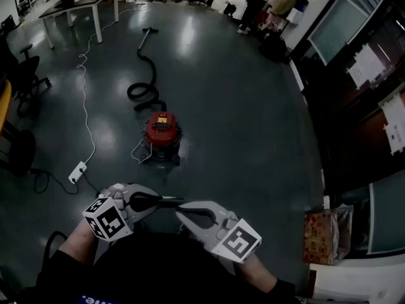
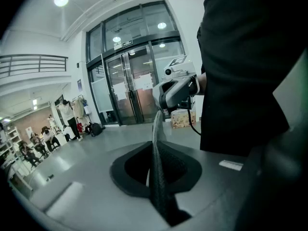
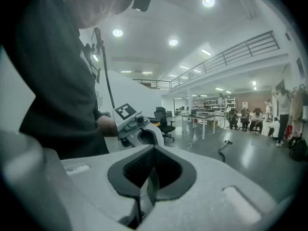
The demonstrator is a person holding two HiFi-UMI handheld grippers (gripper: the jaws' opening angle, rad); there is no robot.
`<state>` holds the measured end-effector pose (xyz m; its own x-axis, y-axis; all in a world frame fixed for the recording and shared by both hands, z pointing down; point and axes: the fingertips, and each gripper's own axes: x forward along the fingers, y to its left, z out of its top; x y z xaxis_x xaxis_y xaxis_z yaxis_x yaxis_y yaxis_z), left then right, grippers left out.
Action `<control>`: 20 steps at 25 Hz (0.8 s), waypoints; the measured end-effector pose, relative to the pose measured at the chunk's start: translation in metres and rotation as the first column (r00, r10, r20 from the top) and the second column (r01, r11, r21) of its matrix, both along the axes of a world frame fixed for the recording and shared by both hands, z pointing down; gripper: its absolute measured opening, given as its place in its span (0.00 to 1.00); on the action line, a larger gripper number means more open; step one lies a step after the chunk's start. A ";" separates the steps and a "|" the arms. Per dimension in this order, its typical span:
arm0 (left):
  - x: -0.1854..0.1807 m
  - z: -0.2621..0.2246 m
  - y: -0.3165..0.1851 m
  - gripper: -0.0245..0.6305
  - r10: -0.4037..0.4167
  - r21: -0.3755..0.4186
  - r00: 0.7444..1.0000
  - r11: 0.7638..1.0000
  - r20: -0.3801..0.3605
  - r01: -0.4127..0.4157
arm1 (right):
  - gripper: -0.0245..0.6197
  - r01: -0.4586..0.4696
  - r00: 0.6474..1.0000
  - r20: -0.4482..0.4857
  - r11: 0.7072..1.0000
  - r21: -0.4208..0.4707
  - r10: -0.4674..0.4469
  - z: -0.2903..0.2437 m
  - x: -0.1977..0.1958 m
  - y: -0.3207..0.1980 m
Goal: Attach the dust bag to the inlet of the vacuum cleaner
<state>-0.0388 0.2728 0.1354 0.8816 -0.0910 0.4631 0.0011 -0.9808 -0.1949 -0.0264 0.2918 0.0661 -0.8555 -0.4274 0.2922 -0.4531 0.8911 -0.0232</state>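
Note:
The red vacuum cleaner (image 1: 162, 132) stands on the dark floor ahead of me, its black hose (image 1: 144, 88) curling away behind it. No dust bag shows in any view. I hold both grippers close to my body, well short of the vacuum, with their tips pointing at each other. My left gripper (image 1: 179, 200) (image 2: 156, 117) has its jaws pressed together with nothing between them. My right gripper (image 1: 180, 209) (image 3: 150, 170) is shut and empty too. Each gripper view shows the other gripper just beyond its own jaws.
A white power strip (image 1: 77, 171) with its cable lies on the floor left of the vacuum. A patterned bag (image 1: 326, 233) sits by the wall at right. Office chairs (image 1: 25, 75) and a table (image 1: 79, 2) stand at the left; several people are at the far end.

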 end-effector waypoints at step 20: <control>0.035 0.027 -0.025 0.07 -0.115 -0.045 0.991 0.992 0.064 0.118 | 0.04 -0.030 0.989 0.143 0.999 -0.014 0.032 0.007 0.049 -0.026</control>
